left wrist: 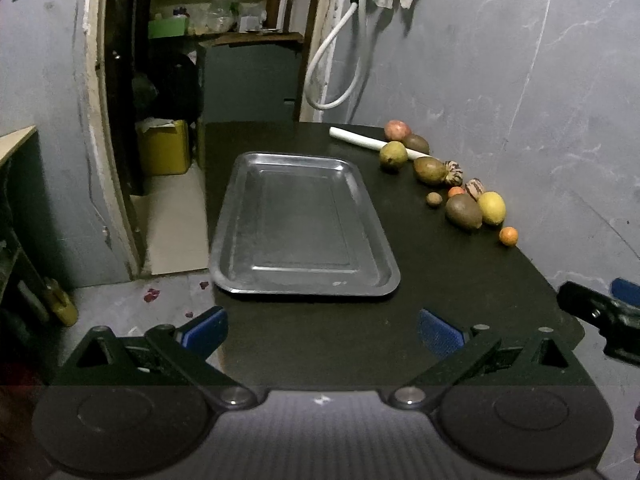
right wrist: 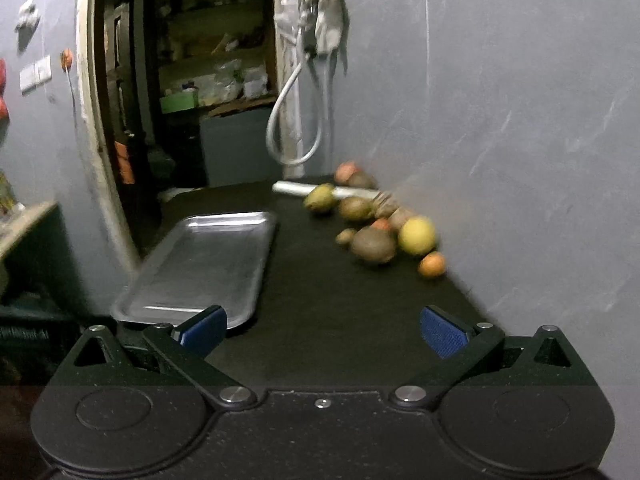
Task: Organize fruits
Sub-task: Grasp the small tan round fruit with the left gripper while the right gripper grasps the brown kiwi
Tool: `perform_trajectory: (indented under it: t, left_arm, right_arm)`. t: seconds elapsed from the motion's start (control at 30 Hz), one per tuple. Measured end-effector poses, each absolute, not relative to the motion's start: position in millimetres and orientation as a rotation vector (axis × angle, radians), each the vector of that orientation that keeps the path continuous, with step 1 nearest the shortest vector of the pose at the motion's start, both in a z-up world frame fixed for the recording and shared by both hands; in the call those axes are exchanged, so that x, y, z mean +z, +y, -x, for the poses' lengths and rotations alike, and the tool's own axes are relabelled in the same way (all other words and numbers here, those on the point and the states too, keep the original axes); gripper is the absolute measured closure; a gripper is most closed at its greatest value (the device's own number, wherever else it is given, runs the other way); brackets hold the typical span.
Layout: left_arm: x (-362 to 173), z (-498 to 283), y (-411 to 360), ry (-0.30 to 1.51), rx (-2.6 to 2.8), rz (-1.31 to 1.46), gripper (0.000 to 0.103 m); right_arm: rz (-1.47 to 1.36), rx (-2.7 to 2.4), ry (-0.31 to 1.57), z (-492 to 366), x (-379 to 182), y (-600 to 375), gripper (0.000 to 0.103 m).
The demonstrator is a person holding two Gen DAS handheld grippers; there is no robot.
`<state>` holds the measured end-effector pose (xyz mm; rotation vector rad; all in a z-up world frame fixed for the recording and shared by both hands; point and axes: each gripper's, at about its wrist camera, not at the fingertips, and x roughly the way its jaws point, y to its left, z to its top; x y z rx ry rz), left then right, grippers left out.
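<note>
An empty metal tray [left wrist: 304,224] [right wrist: 200,264] lies on the black table [left wrist: 440,280] [right wrist: 328,300]. Several fruits line the wall at the right: a yellow lemon [left wrist: 491,208] [right wrist: 417,235], a small orange [left wrist: 508,236] [right wrist: 431,264], a brown-green mango [left wrist: 464,211] [right wrist: 373,245], a green fruit [left wrist: 393,155] [right wrist: 319,198] and a reddish one [left wrist: 397,130] at the far end. My left gripper [left wrist: 322,332] is open at the table's near edge, holding nothing. My right gripper [right wrist: 324,332] is open too, short of the fruits; part of it [left wrist: 600,316] shows at the right of the left wrist view.
A white stick [left wrist: 372,143] [right wrist: 304,189] lies among the far fruits. A grey wall [left wrist: 540,100] [right wrist: 520,140] borders the table's right side. A white hose [left wrist: 340,60] hangs behind. To the left is a doorway with a yellow canister [left wrist: 164,146] and a lower floor.
</note>
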<state>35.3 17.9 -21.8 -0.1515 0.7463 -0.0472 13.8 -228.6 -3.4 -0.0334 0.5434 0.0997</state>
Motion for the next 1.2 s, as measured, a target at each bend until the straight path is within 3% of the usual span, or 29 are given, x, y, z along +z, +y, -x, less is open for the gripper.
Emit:
perform_trajectory:
  t: [0.57, 0.8, 1.2]
  left_arm:
    - [-36.6, -204.8, -56.4, 0.816, -0.236, 0.114, 0.0]
    - [-52.4, -276.6, -95.0, 0.786, -0.288, -0.111, 0.0]
    - [-94.1, -359.6, -127.8, 0.849, -0.378, -0.238, 0.002]
  right_arm:
    - [-0.007, 0.027, 0.618, -129.2, -52.5, -277.2, 0.001]
    - [0.193, 0.116, 0.639, -186.3, -73.8, -267.3, 0.001]
    - [0.34, 0.211, 0.676, -270.1, -105.5, -258.8, 0.014]
